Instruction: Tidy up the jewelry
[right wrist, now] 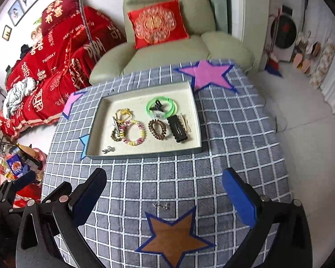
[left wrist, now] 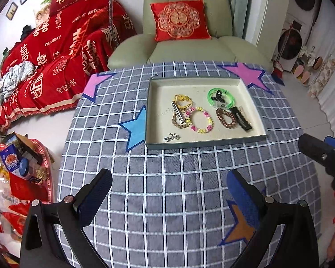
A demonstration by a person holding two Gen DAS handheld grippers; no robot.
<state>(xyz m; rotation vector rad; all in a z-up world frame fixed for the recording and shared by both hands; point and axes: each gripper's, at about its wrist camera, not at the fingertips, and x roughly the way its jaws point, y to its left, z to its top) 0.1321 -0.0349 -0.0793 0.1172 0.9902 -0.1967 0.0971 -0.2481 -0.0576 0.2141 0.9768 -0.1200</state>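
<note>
Since most jewelry is gathered in the tray [right wrist: 197, 120], both claws, left claw [left wrist: 167, 198] and right claw [right wrist: 165, 198], are held wide open and empty before it, one small silver piece [right wrist: 160, 206] left outside nearby.

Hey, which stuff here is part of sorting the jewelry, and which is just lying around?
Job:
tray
beaded bracelet
green bangles
brown coil tie
black clip
silver piece loose on the cloth

Lying about:
armchair
red cushion
red sofa throw
</note>
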